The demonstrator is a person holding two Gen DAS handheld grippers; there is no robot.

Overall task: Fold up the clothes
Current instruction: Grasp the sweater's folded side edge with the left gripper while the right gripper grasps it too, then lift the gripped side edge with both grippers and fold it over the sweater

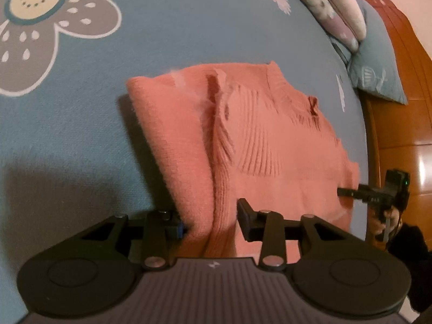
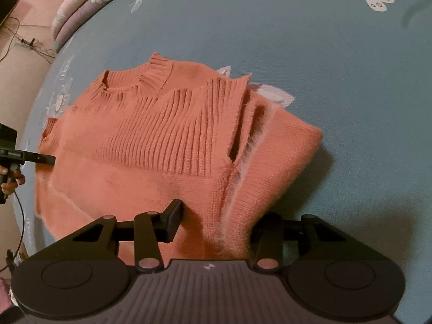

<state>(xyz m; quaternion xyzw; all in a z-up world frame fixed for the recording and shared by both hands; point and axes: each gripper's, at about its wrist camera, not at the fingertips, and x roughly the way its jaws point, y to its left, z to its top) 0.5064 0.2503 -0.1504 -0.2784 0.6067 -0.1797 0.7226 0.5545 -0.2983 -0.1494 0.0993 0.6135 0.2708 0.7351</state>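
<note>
Both grippers at the folded coral-orange knitted sweater (image 2: 151,140).
Your left gripper (image 1: 213,224) pinched its hem; your right gripper (image 2: 216,224) straddled it, grip unclear.

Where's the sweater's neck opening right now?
In the right wrist view the ribbed collar sits at the far edge of the orange sweater, upper left of centre, on the blue bedspread towards the pillows.

Near hem of folded coral knit sweater (image 1: 270,162) hidden behind black gripper body, patterned pillow (image 1: 337,5) cropped by frame edge, floor cables (image 2: 24,43) too small to trace.
</note>
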